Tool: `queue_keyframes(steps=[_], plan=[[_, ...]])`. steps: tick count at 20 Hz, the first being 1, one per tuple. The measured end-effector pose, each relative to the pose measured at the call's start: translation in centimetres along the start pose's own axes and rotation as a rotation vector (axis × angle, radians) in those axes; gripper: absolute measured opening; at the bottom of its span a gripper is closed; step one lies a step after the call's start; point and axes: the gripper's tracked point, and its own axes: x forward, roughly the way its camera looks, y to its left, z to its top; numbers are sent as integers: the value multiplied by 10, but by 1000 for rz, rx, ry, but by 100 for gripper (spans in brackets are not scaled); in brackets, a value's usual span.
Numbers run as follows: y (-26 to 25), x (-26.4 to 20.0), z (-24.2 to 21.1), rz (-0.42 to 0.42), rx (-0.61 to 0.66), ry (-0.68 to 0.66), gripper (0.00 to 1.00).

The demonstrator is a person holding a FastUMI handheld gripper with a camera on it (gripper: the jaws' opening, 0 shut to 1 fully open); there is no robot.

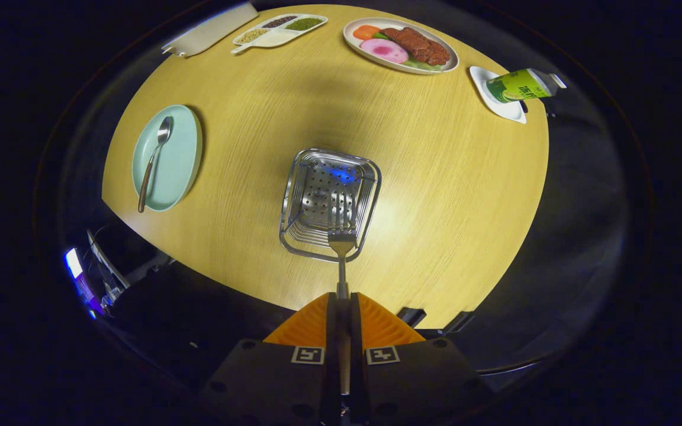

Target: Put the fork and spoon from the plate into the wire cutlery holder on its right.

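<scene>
The fork (341, 251) is clamped by its handle between the orange fingers (311, 325) of the gripper (342, 307), tines held over the wire cutlery holder (330, 203). The spoon (153, 161) is seen lying on the pale green plate (184, 157), left of the holder on the wooden table (447, 195).

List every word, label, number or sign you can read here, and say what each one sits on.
Nothing here can be read as text.
Green can lying on a white dish: pale print, too blurred to read.
Claw, shut on the fork over the wire cutlery holder: two square black-and-white marker tags, patterns only, no words.
</scene>
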Motion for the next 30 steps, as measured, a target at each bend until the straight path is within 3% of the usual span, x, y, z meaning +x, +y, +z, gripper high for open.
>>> queue_keyframes(steps=[8,10,11,12,14,15,16,19,22,30], plan=[[0,9,18,-33,-23,69,15],[-5,8,23,-48,-23,37,29],[-5,6,27,-45,-9,8,44],[-5,5,31,-43,6,-22,51],[-5,-4,42,-38,49,-111,76],[-3,-8,46,-27,80,-164,93],[-3,-16,51,-30,114,-221,97],[6,-47,70,-37,175,-428,99],[50,-81,85,30,208,-618,99],[222,-94,114,263,139,-749,100]])
